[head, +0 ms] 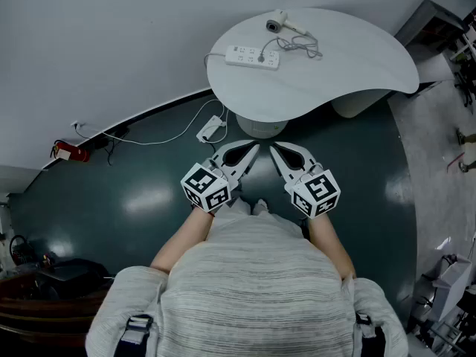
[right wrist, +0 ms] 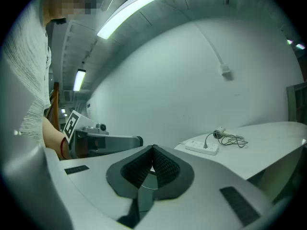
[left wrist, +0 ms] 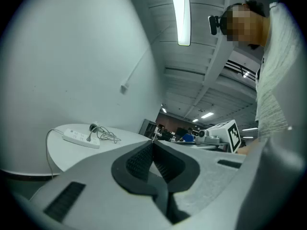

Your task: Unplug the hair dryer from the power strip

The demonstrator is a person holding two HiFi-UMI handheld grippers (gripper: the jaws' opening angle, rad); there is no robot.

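A white power strip [head: 253, 56] lies on the round white table [head: 342, 73], near its far left edge. The small hair dryer [head: 277, 24] rests behind it, its grey cord [head: 297, 47] coiled and its plug [head: 272, 53] in the strip. Both grippers hover over the dark floor, well short of the table. My left gripper [head: 253, 147] is shut and empty; my right gripper [head: 274, 149] is shut and empty too. The strip [left wrist: 80, 139] and dryer [left wrist: 92, 127] show small at left in the left gripper view. In the right gripper view the strip [right wrist: 201, 148] and dryer [right wrist: 219, 132] sit at right.
The table stands on a white pedestal [head: 260, 127] just ahead of the grippers. The strip's white lead [head: 160, 136] runs down to a white adapter [head: 211, 129] on the floor and on to the wall. A red object [head: 71, 152] lies by the wall at left.
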